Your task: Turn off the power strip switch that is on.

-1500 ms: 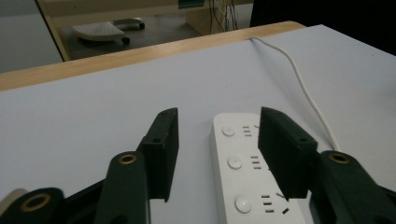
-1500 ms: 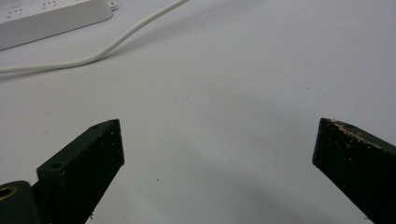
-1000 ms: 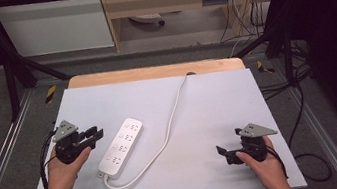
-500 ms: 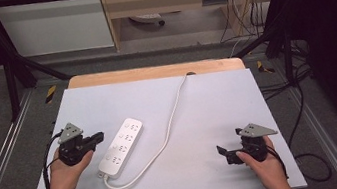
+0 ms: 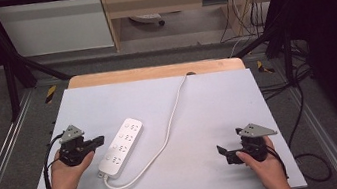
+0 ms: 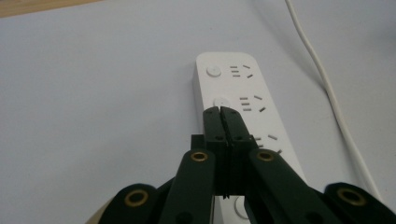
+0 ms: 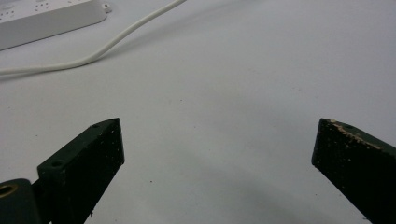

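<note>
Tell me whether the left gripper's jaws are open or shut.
Shut. In the left gripper view the left gripper has its two black jaws pressed flat together with nothing between them, pointing at the white power strip.

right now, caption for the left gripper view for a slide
Left claw, shut and empty, poised over a white power strip on a grey table.

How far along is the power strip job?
Early. Done: left tool is shut, empty, tips over the power strip, aimed at its round switch buttons. In hand: likely a press; contact is unclear. Left: the press itself. Right tool waits open, apart from the strip and its cord.
</note>
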Tool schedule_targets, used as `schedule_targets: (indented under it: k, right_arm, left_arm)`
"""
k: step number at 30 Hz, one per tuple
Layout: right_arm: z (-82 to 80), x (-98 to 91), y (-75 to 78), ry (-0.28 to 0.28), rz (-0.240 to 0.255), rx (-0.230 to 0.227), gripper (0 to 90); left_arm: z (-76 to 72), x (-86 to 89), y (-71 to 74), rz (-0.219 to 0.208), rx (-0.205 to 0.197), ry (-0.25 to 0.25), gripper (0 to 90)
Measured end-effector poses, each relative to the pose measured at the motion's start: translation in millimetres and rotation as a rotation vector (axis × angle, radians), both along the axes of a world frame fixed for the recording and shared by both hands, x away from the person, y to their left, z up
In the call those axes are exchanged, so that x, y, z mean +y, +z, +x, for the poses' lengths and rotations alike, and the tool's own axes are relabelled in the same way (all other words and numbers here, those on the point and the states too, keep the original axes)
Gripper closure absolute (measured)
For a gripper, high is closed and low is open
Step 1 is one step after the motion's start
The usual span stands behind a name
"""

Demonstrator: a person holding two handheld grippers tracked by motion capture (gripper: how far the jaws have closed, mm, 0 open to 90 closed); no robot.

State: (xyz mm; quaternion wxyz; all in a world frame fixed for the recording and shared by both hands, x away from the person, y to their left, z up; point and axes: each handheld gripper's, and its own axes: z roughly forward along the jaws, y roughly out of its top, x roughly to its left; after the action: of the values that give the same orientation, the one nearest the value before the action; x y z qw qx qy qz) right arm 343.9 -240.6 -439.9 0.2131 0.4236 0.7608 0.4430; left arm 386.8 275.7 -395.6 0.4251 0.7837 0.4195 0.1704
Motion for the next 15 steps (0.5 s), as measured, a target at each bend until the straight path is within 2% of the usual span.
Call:
schedule_targets:
  k: [2, 15]
  right_arm:
    - [-0.3, 0.6, 0.9, 0.002, -0.011, 0.002, 3.3]
    - [-0.1, 0.7, 0.9, 0.008, -0.005, 0.014, 3.2]
  left_arm:
    - [0.3, 0.3, -1.2, 0.003, 0.012, -0.003, 90.0]
    - [4.1, -4.1, -9.4, 0.015, 0.061, -0.016, 90.0]
